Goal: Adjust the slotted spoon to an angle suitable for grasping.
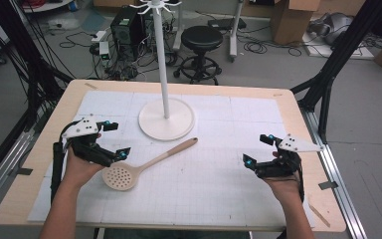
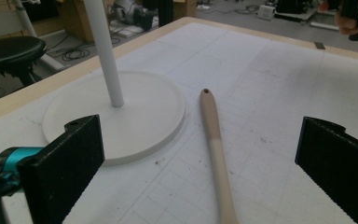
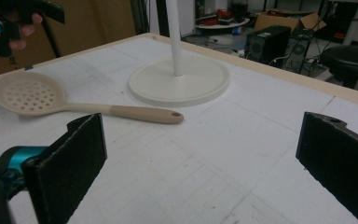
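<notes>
A beige slotted spoon (image 1: pixel 129 173) lies flat on the white mat, its perforated bowl (image 3: pixel 29 94) near the left hand and its handle (image 2: pixel 216 147) pointing toward a white stand. The stand has a round base (image 1: pixel 166 119) and an upright pole (image 1: pixel 162 55) with hooks on top. My left gripper (image 1: pixel 117 140) is held just left of the spoon's bowl, open, nothing between its jaws. My right gripper (image 1: pixel 258 149) is at the right of the mat, open and empty. In the left gripper view the handle runs up between the jaws.
The wooden table (image 1: pixel 40 164) carries a white grid mat (image 1: pixel 214 174). Behind the table stand a black stool (image 1: pixel 201 40), computer towers (image 1: pixel 127 27), cables and cardboard boxes (image 1: pixel 291 17). Black frame legs (image 1: pixel 328 74) flank the table.
</notes>
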The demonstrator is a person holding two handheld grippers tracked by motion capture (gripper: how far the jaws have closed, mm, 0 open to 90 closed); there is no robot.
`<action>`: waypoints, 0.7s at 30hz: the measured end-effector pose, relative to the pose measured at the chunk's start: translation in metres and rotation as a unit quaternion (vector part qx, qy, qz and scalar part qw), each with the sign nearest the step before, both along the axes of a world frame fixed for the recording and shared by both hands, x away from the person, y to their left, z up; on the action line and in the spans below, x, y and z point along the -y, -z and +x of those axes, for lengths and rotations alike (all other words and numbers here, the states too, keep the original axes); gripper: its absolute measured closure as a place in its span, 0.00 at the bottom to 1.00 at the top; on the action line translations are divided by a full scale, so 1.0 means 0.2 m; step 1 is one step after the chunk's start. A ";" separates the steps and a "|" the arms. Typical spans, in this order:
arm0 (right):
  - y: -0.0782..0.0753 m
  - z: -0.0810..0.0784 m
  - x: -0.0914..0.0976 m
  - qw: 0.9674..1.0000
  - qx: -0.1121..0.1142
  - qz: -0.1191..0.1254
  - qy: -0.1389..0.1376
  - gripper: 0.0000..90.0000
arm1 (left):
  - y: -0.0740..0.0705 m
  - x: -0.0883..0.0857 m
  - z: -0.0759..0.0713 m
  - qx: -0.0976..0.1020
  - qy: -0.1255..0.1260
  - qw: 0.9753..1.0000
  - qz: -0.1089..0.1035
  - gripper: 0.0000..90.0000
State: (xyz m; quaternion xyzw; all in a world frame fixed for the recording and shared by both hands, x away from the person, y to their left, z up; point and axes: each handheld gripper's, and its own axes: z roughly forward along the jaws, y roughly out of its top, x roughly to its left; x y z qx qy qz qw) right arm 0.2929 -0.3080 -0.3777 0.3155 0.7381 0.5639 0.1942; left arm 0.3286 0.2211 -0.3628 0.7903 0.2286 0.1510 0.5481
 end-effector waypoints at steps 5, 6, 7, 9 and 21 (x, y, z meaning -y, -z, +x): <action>0.00 0.00 0.00 1.000 -0.002 -0.001 0.000 0.01 | -0.03 0.09 0.04 -0.007 0.012 1.000 0.016 0.02; 0.00 0.00 0.00 1.000 -0.003 -0.001 0.000 0.01 | -0.03 0.11 0.05 -0.009 0.014 1.000 0.016 0.02; 0.00 0.00 0.00 1.000 -0.002 -0.001 0.000 0.01 | -0.03 0.12 0.05 -0.012 0.016 1.000 0.021 0.02; 0.00 0.00 0.00 1.000 -0.003 -0.003 0.000 0.01 | -0.03 0.15 0.07 -0.014 0.020 0.999 0.033 0.02; 0.00 0.00 0.00 1.000 -0.001 -0.001 0.001 0.01 | -0.02 0.27 0.13 -0.043 0.035 0.997 0.056 0.02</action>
